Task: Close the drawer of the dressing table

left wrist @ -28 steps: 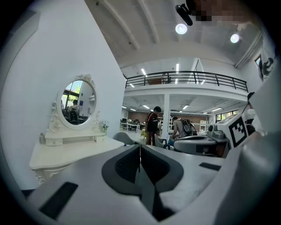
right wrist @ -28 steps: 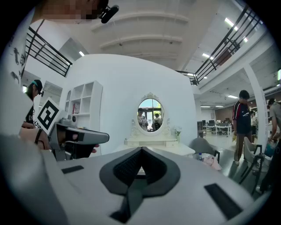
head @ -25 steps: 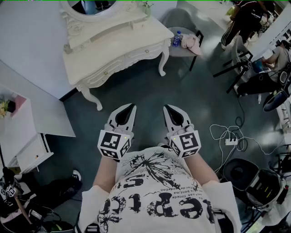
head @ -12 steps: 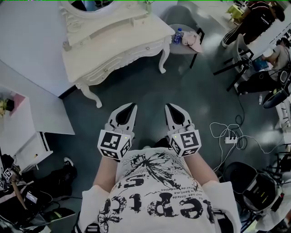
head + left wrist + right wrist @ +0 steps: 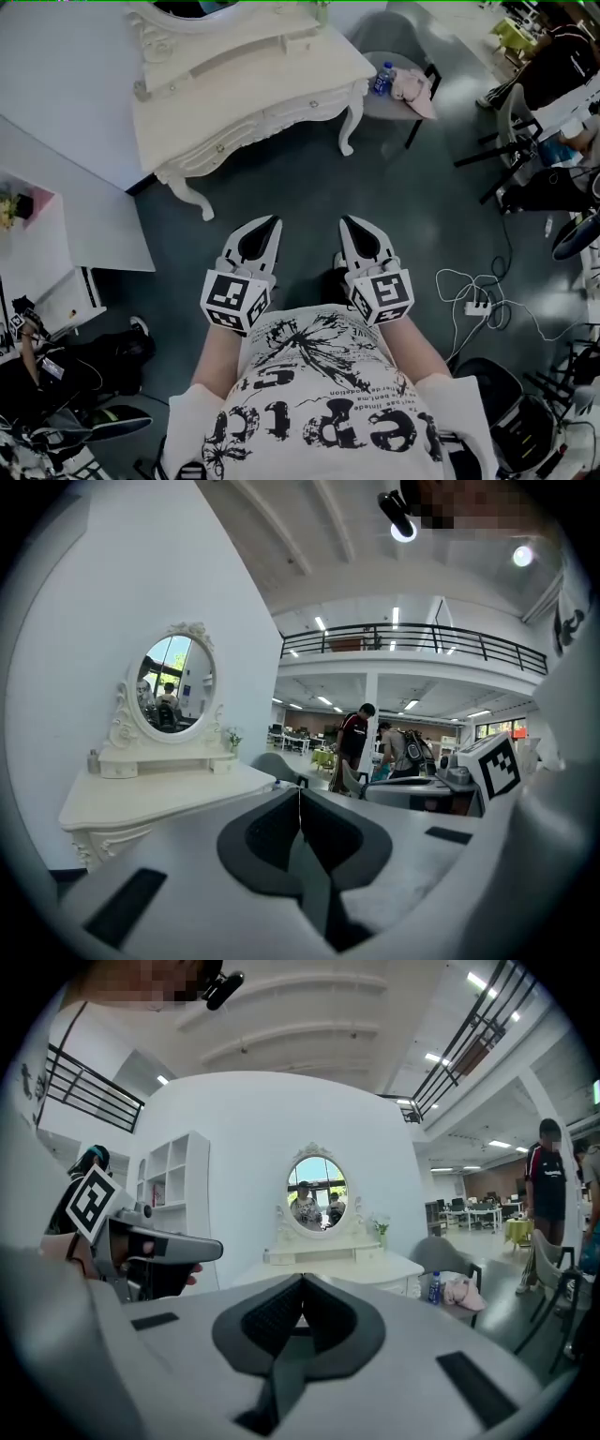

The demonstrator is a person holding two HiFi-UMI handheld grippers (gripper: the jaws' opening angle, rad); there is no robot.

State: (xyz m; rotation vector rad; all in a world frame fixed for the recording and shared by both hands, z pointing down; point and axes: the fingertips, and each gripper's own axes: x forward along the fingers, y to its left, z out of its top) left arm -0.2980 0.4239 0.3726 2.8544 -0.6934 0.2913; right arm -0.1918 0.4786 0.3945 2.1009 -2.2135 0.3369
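Observation:
The cream dressing table (image 5: 234, 94) stands against the wall at the top of the head view, an oval mirror (image 5: 316, 1185) above it. Its drawer fronts with small knobs (image 5: 312, 103) run along the front edge; from here I cannot tell whether one stands out. Both grippers hang side by side in front of the person's chest, well short of the table and pointing toward it. The left gripper (image 5: 277, 219) is shut with nothing in it, its jaws meeting in a thin line (image 5: 300, 791). The right gripper (image 5: 343, 219) is also shut and empty (image 5: 302, 1281).
A grey chair (image 5: 389, 103) right of the table carries a water bottle (image 5: 382, 78) and a pink cloth (image 5: 414, 90). A white shelf unit (image 5: 56, 281) stands at the left. Cables and a power strip (image 5: 473, 305) lie on the floor at the right; people sit further right.
The dressing table has shifted right and slightly nearer in the head view as the person moves toward it. Both grippers keep their place in the frame and stay shut.

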